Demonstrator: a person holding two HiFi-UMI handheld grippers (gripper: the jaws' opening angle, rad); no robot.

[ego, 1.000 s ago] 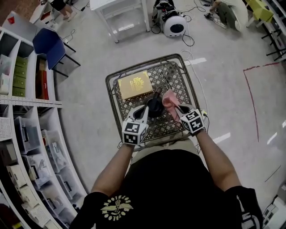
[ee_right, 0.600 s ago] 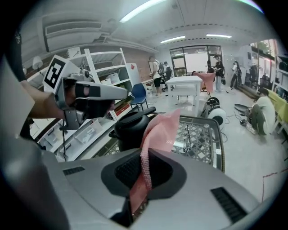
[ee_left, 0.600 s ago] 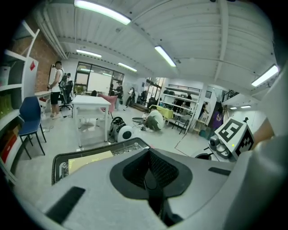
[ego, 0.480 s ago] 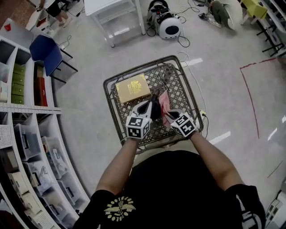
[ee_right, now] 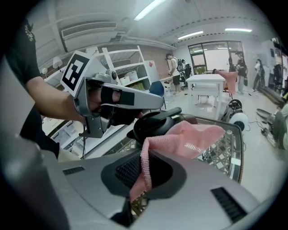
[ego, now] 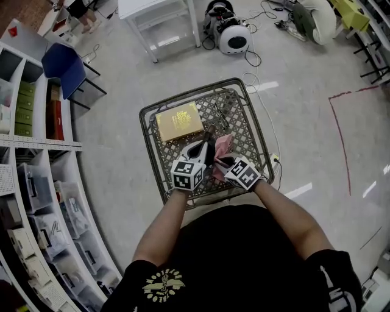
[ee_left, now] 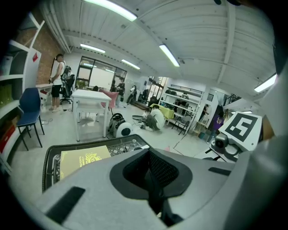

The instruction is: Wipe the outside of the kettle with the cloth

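A black kettle stands in a wire cart, between my two grippers. My left gripper reaches it from the left, shut, with the kettle's dark handle pinched between its pads. In the left gripper view the left gripper hides the kettle. My right gripper is shut on a pink cloth. In the right gripper view the cloth hangs out of the right gripper and drapes against the kettle, with the left gripper lying over the kettle's top.
A yellow box lies at the cart's far left, with thin cables beside it. Shelving curves along the left. A blue chair, a white table and a round white machine stand beyond the cart.
My right gripper has moved left with the pink cloth, up against the kettle. The left gripper has shifted only slightly and still holds the kettle.
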